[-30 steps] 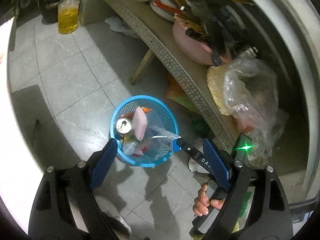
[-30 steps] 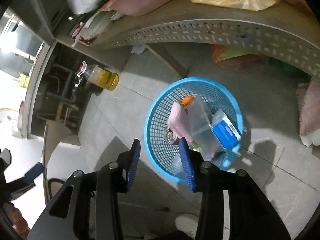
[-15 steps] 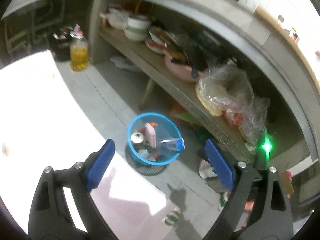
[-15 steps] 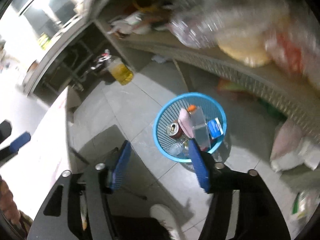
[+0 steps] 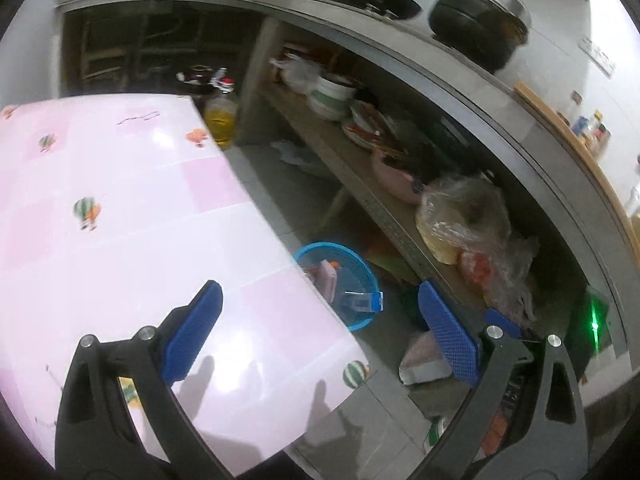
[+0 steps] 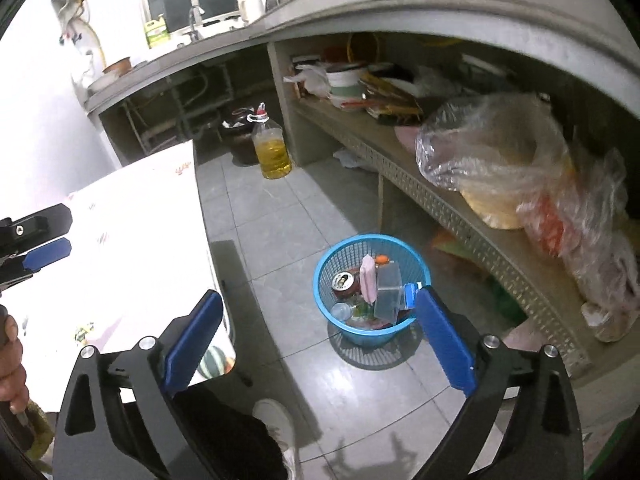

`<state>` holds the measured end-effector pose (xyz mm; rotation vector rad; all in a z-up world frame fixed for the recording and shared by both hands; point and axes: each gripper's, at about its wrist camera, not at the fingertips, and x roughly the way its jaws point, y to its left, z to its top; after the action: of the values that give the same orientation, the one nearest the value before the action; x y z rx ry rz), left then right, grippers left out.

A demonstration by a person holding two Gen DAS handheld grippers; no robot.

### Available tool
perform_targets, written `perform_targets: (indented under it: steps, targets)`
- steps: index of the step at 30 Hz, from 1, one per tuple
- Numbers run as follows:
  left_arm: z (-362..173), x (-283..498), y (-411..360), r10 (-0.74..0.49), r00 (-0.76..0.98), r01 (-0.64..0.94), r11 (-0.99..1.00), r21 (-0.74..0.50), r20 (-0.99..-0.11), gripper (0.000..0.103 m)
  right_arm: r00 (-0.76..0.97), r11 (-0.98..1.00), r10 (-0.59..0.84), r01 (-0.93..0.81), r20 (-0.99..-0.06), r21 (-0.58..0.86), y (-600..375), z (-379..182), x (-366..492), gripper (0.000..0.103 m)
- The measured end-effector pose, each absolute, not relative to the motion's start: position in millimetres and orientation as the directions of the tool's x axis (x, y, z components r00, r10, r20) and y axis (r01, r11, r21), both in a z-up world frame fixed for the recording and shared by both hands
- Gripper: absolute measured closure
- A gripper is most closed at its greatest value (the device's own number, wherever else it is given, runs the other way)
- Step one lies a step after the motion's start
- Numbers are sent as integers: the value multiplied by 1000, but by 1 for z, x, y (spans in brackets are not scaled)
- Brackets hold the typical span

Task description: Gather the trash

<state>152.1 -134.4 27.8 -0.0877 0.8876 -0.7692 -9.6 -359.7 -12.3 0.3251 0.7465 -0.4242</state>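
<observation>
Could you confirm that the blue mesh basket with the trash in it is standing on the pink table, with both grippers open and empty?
Not quite: the blue mesh basket stands on the grey tiled floor beside the pink table, not on it, as the right wrist view shows. The rest holds: the left gripper and right gripper are both open and empty.
</observation>
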Motion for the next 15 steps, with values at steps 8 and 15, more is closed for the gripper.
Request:
perform_targets:
  steps: [8, 15]
  targets:
    - [29, 136, -126, -446, 545, 482, 859, -169, -710, 9, 650, 868, -333, 494, -683, 46, -332, 5, -17, 7]
    - [25, 126, -117, -391, 577, 448, 886, -122, -717, 9, 668, 876, -368, 482, -647, -2, -311, 19, -27, 7]
